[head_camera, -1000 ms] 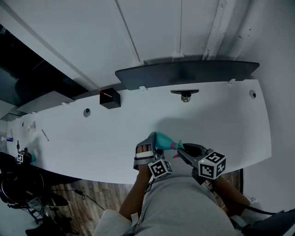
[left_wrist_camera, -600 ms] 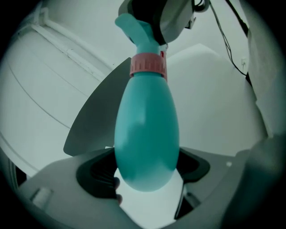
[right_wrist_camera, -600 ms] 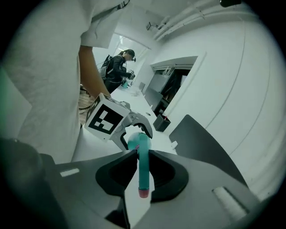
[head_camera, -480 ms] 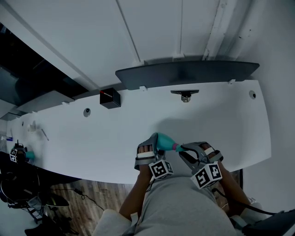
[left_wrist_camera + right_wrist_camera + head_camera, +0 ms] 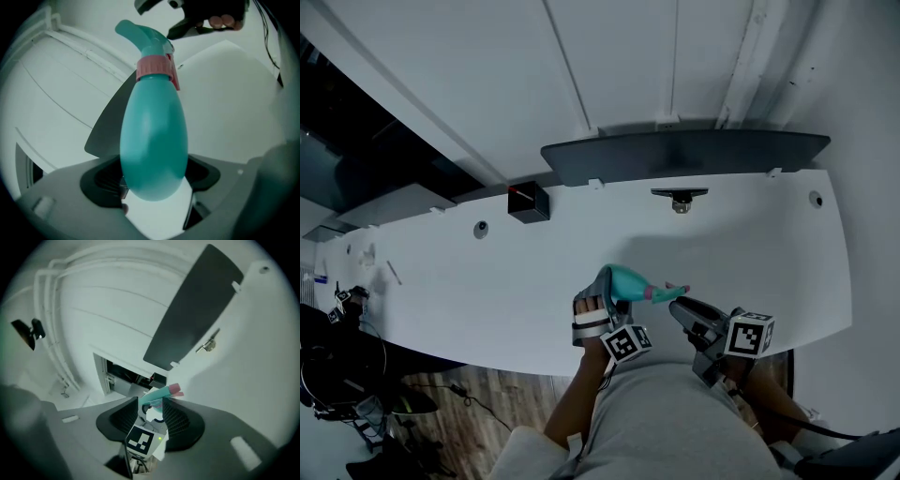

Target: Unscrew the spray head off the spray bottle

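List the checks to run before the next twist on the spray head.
1. Grip of left hand-held gripper on spray bottle body: ok.
2. The spray head points toward the right hand-held gripper: ok.
3. Right hand-held gripper gripping the spray head: not ok. Its jaws have just been opening, nothing is gripped between them, and the head lies beyond the tips.
4. Spray head off the bottle: not ok, it sits on the pink collar.
5. Whether the pink collar is loosened: cannot tell.
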The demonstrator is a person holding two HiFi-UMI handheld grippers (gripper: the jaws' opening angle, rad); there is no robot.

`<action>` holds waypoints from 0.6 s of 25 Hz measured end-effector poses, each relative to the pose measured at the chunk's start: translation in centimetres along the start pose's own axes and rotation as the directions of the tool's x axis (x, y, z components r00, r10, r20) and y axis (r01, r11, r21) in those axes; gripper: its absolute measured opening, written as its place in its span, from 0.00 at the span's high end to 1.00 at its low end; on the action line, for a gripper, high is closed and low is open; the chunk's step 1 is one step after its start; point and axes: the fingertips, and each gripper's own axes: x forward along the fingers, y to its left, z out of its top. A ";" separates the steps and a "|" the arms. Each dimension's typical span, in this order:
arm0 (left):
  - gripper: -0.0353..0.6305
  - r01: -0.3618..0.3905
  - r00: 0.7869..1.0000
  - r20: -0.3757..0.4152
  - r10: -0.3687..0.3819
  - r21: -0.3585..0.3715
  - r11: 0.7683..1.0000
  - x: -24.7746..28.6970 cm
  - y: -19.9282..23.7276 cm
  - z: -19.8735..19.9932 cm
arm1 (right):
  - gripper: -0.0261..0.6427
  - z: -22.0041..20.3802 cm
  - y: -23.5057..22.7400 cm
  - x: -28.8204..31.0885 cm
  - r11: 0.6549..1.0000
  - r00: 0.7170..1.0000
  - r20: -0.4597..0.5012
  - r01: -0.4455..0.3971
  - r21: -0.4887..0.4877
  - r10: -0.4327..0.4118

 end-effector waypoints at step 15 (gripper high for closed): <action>0.35 -0.026 0.999 0.023 0.024 0.077 0.997 -1.0 -0.2 1.0 | 0.81 0.5 -1.2 0.9 0.995 0.997 -0.007 0.080 0.056 -0.080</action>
